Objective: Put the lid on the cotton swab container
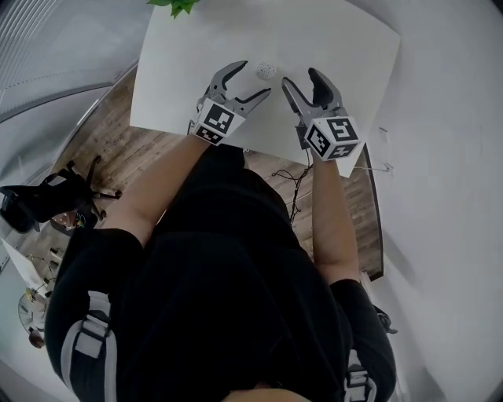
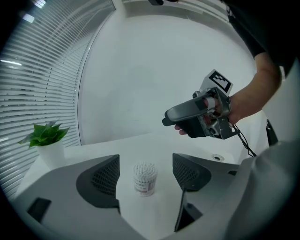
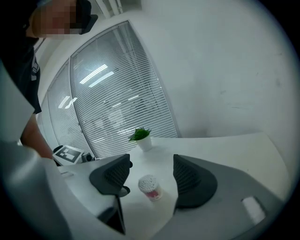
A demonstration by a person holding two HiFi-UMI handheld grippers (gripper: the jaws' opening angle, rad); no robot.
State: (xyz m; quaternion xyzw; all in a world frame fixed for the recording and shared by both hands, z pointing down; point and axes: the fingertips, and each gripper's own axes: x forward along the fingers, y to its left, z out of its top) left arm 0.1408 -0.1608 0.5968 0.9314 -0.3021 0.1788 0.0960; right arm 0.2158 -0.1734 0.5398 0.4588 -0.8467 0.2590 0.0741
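On the white table, head view: the cotton swab container stands upright near the middle, touching neither tool. The left gripper and right gripper hover over the near part of the table, one on each side of the container, both with jaws spread. A potted plant sits at the far edge.

Left gripper view: the jaws are wide apart and the pads touch nothing. The container stands on the table beyond them, framed between. Its top is open and white swab heads show. The right gripper hangs above and to the right. The plant is far left, by the blinds.

Right gripper view: the jaws are released and grip nothing. The container is framed between them, further out on the table, with the plant behind it.
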